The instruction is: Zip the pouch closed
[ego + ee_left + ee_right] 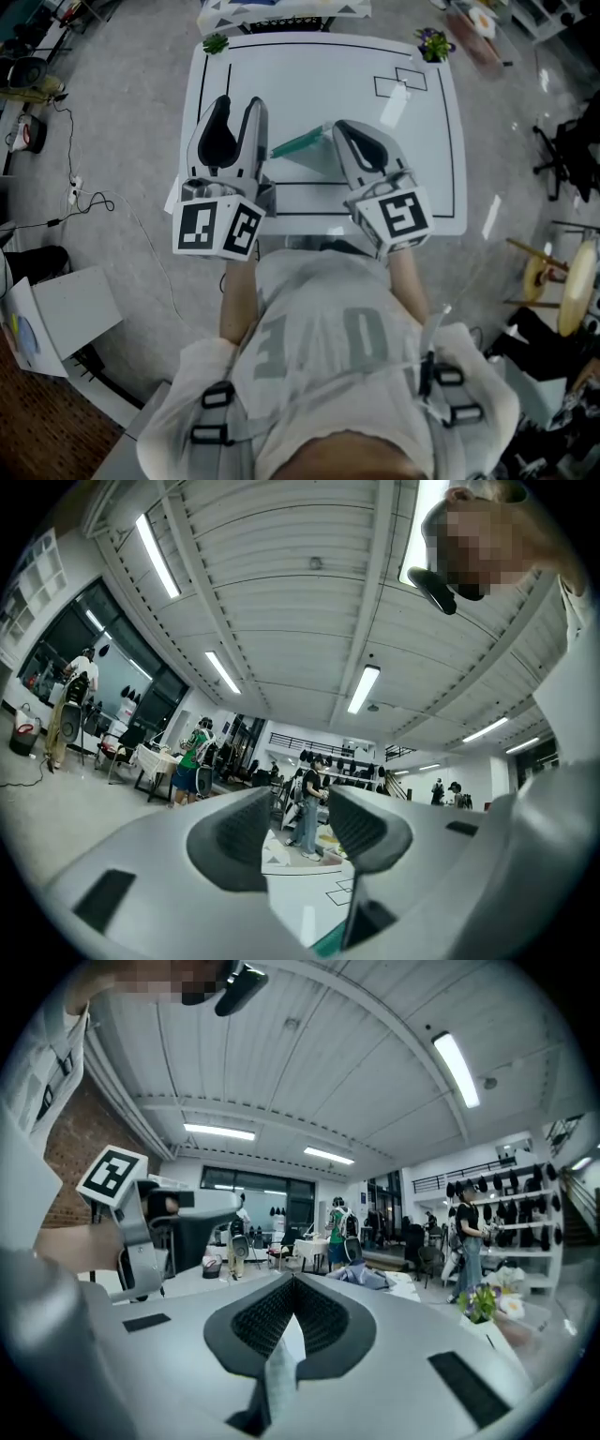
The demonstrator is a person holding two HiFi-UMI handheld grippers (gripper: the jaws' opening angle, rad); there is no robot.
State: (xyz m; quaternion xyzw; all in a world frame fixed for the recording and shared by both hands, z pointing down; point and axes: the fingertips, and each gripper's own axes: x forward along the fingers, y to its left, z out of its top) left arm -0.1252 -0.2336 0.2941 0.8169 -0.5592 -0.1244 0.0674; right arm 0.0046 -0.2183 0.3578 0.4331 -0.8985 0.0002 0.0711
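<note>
- Pouch (300, 143) sits at the centre of the head view, over the white bench (319, 84), between the two grippers. Its green band (298, 142) runs slantwise from lower left to upper right, and a paler sheet hangs below it. Whether it rests on the bench surface cannot be told.
- Left gripper (240, 101) is at the left of the head view, just beside the lower left end of the green band. In the left gripper view (298, 822) its fingers (234, 841) stand well apart with nothing between the dark pads. Only the bench (309, 892) shows through the gap, and a corner of the pouch (328, 944) peeps out at the bottom edge of the frame.
- Right gripper (339, 127) is at the right of the head view, its tip meeting the upper right end of the green band. In the right gripper view (293, 1288) its fingers (328, 1321) are pressed together on a thin pale strip (279, 1372) of the pouch, which runs down out of the closed pads.
- Marker cube (112, 1174) of the left gripper shows at the left of the right gripper view.
- Black lines (401, 82) mark out boxes on the bench. A small green plant (216, 42) stands at its upper left corner and a pot of flowers (433, 42) at its upper right.
- Person (328, 347) in a pale top fills the bottom of the head view.
</note>
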